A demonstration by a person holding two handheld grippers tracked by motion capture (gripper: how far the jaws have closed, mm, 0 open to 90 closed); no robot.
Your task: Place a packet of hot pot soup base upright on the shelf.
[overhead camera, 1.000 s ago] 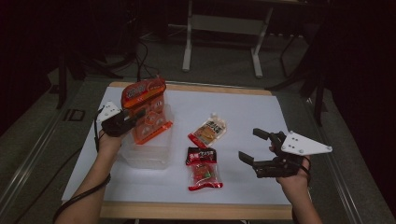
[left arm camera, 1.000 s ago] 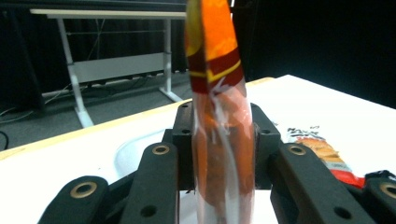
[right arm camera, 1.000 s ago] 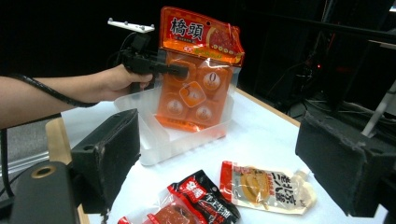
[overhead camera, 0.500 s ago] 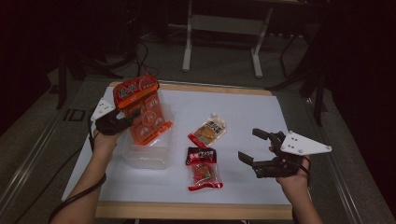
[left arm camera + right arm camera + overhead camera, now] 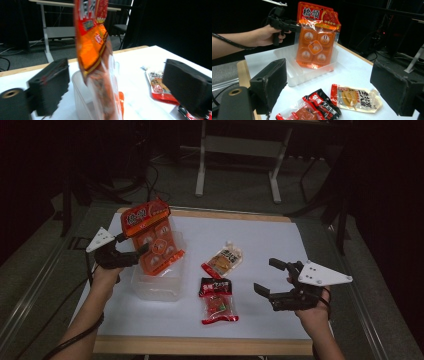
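Where it enters the tub [image 5: 156, 287], the orange packet [image 5: 93, 47] blurs.

Both grippers are black pistol-style handheld things. The left gripper [image 5: 134, 254] has a small grey three-cornered plate on top and a thin black cable trailing back along the person's forearm toward the table edge. The right gripper [image 5: 273, 276] carries a bigger pale grey triangular plate with a few dark screw dots on it. Up close, each jaw is a chunky black block with a rough, foam-like face and slightly ragged, worn edges. There's a black cylinder with a brass-coloured ring in its end at the base of one jaw. Forearms are bare, no sleeves in sight.
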